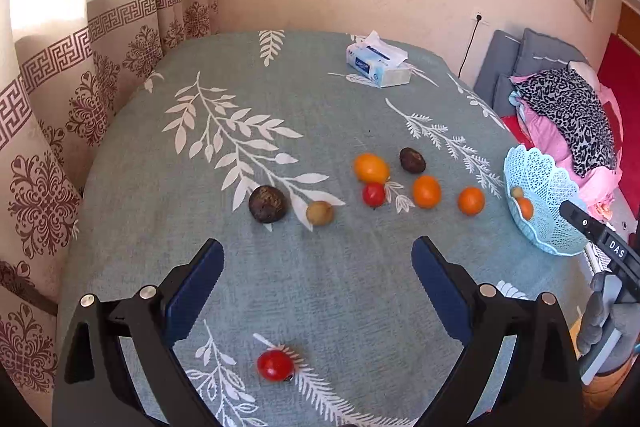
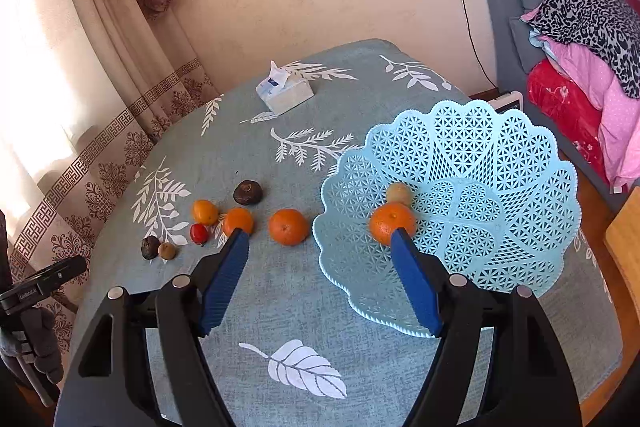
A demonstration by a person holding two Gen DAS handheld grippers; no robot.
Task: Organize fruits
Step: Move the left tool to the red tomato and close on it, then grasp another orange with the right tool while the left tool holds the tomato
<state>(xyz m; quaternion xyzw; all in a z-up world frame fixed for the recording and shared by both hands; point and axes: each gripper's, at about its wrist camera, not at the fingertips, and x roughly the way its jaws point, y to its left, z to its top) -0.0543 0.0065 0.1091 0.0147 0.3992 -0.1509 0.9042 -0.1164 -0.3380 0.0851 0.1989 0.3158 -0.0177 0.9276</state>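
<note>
Red tomato [image 1: 275, 365] between parted left tongs [image 1: 318, 253].

The right gripper [image 2: 318, 239] hangs with jaws apart and nothing between them over the leaf-print surface [image 2: 304, 307]. Just right of it sits a pale blue lattice basket [image 2: 500, 195] holding an orange [image 2: 386, 221] and a small tan fruit [image 2: 399, 193]. Left of the basket lie three oranges [image 2: 288, 226], a red tomato [image 2: 199, 233] and dark fruits [image 2: 248, 192].
</note>
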